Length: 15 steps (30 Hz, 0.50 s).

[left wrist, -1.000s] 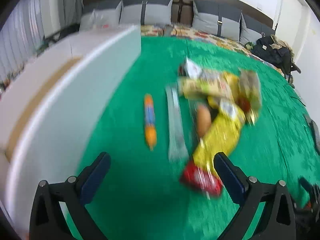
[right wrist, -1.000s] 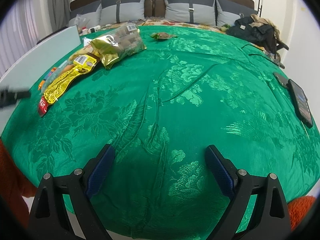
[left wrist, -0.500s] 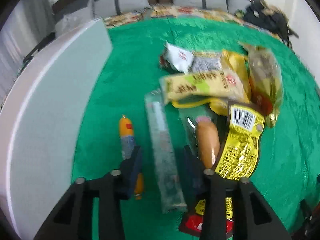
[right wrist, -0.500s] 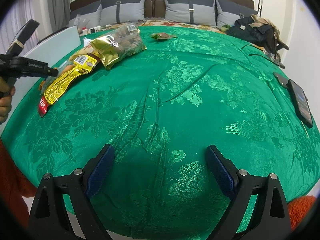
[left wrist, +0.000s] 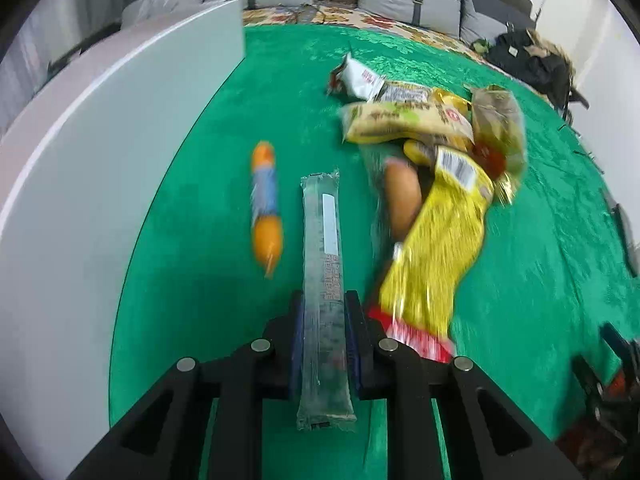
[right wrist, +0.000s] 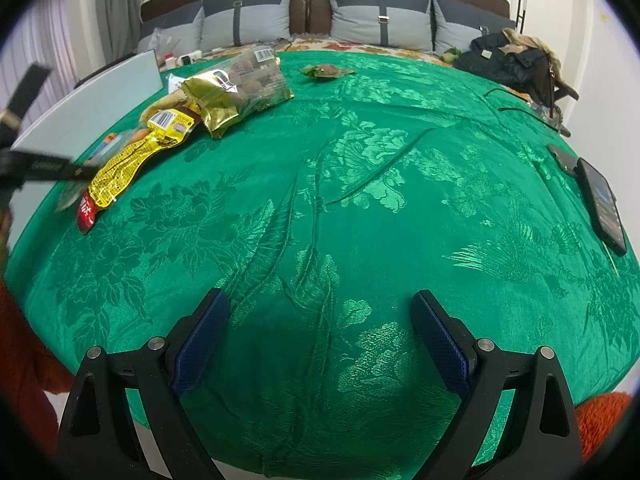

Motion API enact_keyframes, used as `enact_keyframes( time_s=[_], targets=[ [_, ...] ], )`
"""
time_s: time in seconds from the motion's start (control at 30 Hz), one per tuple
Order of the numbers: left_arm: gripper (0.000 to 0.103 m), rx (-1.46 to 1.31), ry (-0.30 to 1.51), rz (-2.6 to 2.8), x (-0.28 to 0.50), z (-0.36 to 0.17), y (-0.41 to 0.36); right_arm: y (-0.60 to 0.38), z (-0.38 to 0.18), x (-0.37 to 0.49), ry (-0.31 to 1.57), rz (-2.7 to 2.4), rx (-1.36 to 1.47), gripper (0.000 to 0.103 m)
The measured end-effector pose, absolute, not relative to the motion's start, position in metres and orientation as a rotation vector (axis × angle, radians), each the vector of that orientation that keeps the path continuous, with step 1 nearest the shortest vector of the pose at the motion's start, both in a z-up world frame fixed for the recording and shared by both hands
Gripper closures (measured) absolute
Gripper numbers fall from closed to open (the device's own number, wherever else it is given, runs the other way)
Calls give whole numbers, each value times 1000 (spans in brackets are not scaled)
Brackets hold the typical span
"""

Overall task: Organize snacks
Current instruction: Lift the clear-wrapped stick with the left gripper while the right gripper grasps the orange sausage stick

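Long clear plastic snack stick (left wrist: pixel 323 264) sits pinched near its bottom end in the left gripper (left wrist: pixel 323 344); slippery wrap could droop or slide out. Right gripper (right wrist: pixel 320 336) hovers wide open, empty.

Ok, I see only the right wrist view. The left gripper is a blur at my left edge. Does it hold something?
Observer: Yes. The left gripper is shut on a long clear plastic snack stick.
Operator: What lies next to the stick?
Observer: An orange sausage with a blue label lies apart on its left.
Operator: And on the other side?
Observer: A yellow foil packet with a red end, partly over a brown sausage.
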<state>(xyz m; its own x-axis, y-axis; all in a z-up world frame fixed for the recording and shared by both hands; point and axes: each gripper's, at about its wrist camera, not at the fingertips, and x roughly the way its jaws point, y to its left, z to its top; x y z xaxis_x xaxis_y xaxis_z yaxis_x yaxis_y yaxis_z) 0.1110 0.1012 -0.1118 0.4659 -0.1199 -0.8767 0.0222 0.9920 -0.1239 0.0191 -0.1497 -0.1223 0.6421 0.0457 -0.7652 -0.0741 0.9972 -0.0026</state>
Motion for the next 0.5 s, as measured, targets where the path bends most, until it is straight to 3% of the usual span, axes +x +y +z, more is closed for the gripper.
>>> enact_keyframes(
  time_s=[0.5],
  targets=[
    [85,-134,1009,-75,65,-115,114,-150,-123,17,861,79,-39,8]
  ],
)
